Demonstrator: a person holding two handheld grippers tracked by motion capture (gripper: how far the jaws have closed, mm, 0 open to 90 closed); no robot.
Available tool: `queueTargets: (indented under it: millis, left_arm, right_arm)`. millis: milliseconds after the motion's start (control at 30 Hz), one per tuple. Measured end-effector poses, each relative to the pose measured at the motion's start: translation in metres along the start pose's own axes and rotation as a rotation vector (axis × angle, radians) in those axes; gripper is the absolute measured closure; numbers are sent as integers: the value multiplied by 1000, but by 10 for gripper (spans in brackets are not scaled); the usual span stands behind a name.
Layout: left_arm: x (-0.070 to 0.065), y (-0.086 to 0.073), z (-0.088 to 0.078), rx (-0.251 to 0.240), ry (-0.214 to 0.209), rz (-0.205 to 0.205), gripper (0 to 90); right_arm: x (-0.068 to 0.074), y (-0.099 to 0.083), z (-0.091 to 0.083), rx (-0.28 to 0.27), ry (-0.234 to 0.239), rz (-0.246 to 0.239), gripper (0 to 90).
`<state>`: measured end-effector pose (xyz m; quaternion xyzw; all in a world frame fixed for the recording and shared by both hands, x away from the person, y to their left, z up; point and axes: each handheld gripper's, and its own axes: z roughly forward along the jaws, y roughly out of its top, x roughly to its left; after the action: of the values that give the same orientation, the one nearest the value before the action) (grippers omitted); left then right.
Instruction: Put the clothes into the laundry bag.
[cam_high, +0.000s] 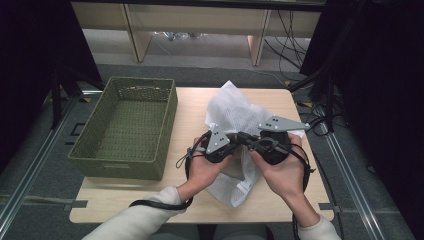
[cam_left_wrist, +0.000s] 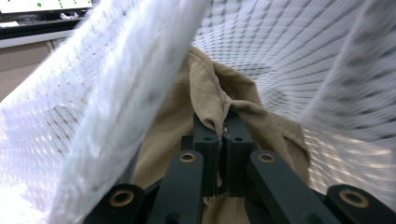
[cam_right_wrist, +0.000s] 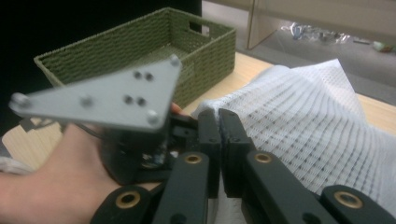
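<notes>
High view: the white mesh bag (cam_high: 235, 135) stands bunched on the desk (cam_high: 190, 107), just right of the green basket (cam_high: 125, 127). The left tool (cam_high: 239, 136) and the right tool (cam_high: 248, 141) meet at the bag's middle, close together, both hands under them.

Left gripper view: the left tool (cam_left_wrist: 223, 135) is closed, with a fold of tan cloth (cam_left_wrist: 219, 95) pinched between its jaws. The cloth sits inside the mesh bag (cam_left_wrist: 299, 56), whose walls surround it.

Right gripper view: the right tool (cam_right_wrist: 218, 122) is closed on the edge of the mesh bag (cam_right_wrist: 299, 130). The left hand (cam_right_wrist: 51, 172) and the basket (cam_right_wrist: 140, 46) lie beyond.

Risks, as a judgement: the pinch on the cloth is narrow, so a pull could let it slip back into the bag. If the cloth snags on the mesh, the bag may lift with it or tear from the right tool's hold.
</notes>
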<state>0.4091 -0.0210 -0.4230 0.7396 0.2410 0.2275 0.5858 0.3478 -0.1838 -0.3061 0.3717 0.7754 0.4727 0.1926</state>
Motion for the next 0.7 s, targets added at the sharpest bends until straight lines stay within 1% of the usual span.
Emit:
queueTargets:
  millis: [33, 67, 100, 133, 167, 200, 233, 267, 300, 333, 367, 400, 433, 467, 500, 567, 600, 633, 667, 700]
  left_arm:
    - [0, -2, 3, 5, 8, 6, 858]
    - [-1, -5, 6, 15, 9, 12, 854]
    - [-1, -8, 9, 24, 9, 13, 850]
    - [-1, -12, 13, 25, 13, 5, 845]
    - [-2, -16, 16, 33, 13, 5, 839]
    - [-1, -19, 19, 46, 16, 18, 833]
    - [-1, -23, 21, 49, 9, 14, 826]
    - [-3, -26, 23, 53, 1, 7, 814]
    - [-4, -29, 24, 64, -10, 12, 798]
    - [-5, -31, 25, 64, -26, 6, 778]
    - [-6, -33, 26, 84, -42, 16, 759]
    - [-7, -35, 27, 98, -69, 28, 734]
    - [-7, -36, 28, 115, -80, 35, 706]
    - [-7, -37, 30, 134, -105, 29, 675]
    - [-6, -39, 31, 143, -120, 24, 642]
    - [-6, -41, 34, 152, -131, 20, 618]
    - [-6, -41, 36, 154, -136, 24, 611]
    - [-7, -42, 38, 157, -143, 26, 610]
    - [-8, -42, 39, 158, -142, 26, 603]
    - [-9, -43, 39, 166, -146, 32, 596]
  right_arm:
    - [0, 0, -2, -3, -3, -5, 899]
    - [-2, 1, -2, -11, -7, -26, 899]
    - [-2, 1, -2, -11, -6, -10, 899]
    - [-4, 0, -1, -6, -2, -17, 899]
    - [-5, -1, 0, 4, -8, -1, 899]
    - [-7, -2, 1, 9, -12, 7, 899]
    - [-10, -3, 3, 21, -23, -4, 899]
    - [-12, -5, 6, 28, -19, 14, 899]
    - [-16, -7, 7, 44, -27, 16, 899]
    - [-17, -9, 9, 57, -38, 38, 899]
    - [-22, -11, 12, 64, -33, 29, 899]
    - [-24, -13, 14, 80, -44, 44, 899]
    - [-27, -15, 17, 91, -41, 41, 899]
    - [-28, -17, 20, 94, -45, 53, 898]
    - [-30, -19, 22, 107, -47, 40, 899]
    - [-30, -22, 26, 136, -53, 72, 898]
    - [-31, -24, 28, 139, -46, 57, 898]
    - [-31, -25, 29, 154, -48, 74, 898]
    - [-31, -26, 30, 154, -49, 76, 898]
    - [-30, -27, 30, 172, -47, 80, 898]
